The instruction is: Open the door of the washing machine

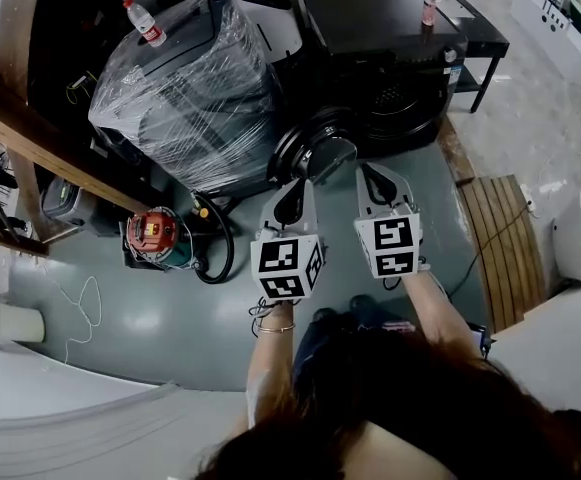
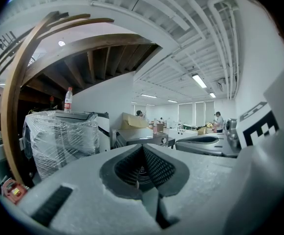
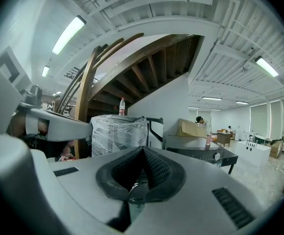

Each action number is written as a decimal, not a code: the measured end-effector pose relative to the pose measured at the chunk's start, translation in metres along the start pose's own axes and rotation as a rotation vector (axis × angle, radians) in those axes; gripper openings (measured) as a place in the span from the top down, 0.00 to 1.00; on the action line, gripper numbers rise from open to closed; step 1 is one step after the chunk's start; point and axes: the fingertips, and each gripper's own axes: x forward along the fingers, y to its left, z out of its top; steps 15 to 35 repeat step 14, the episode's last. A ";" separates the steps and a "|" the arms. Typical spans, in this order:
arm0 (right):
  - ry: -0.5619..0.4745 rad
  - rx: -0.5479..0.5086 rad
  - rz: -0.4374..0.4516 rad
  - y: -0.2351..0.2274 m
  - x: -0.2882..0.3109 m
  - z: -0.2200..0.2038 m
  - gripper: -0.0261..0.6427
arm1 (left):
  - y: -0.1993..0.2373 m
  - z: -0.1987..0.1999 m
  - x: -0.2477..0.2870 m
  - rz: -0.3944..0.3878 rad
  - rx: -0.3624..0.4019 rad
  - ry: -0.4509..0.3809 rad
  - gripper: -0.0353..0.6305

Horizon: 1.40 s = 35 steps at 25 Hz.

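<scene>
The black washing machine (image 1: 385, 38) stands ahead of me, with a pink bottle (image 1: 429, 3) on its top. Its round door (image 1: 315, 146) is swung out to the left of the dark drum opening (image 1: 398, 96). My left gripper (image 1: 298, 182) is shut and empty, its tip just in front of the door's rim. To its right, the right gripper (image 1: 369, 172) is also shut with nothing held, level with the left one. In the left gripper view the left gripper (image 2: 142, 148) points at the machine (image 2: 142, 137); in the right gripper view shiny door glass (image 3: 137, 190) shows under the right gripper (image 3: 142, 150).
A plastic-wrapped appliance (image 1: 185, 88) with a bottle (image 1: 145, 23) on top stands left of the machine. On the floor lie a red device (image 1: 153, 233) and a black hose (image 1: 218, 248). A slatted wooden board (image 1: 500, 248) is at the right, a wooden stair beam (image 1: 50, 143) at the left.
</scene>
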 end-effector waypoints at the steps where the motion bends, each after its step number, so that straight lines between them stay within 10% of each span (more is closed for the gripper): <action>1: -0.001 0.000 -0.001 -0.001 -0.001 0.000 0.96 | -0.001 0.001 -0.001 -0.001 0.001 0.000 0.93; 35: 0.003 -0.002 0.000 0.001 -0.008 -0.006 0.96 | -0.002 -0.005 -0.015 0.014 -0.008 0.016 0.93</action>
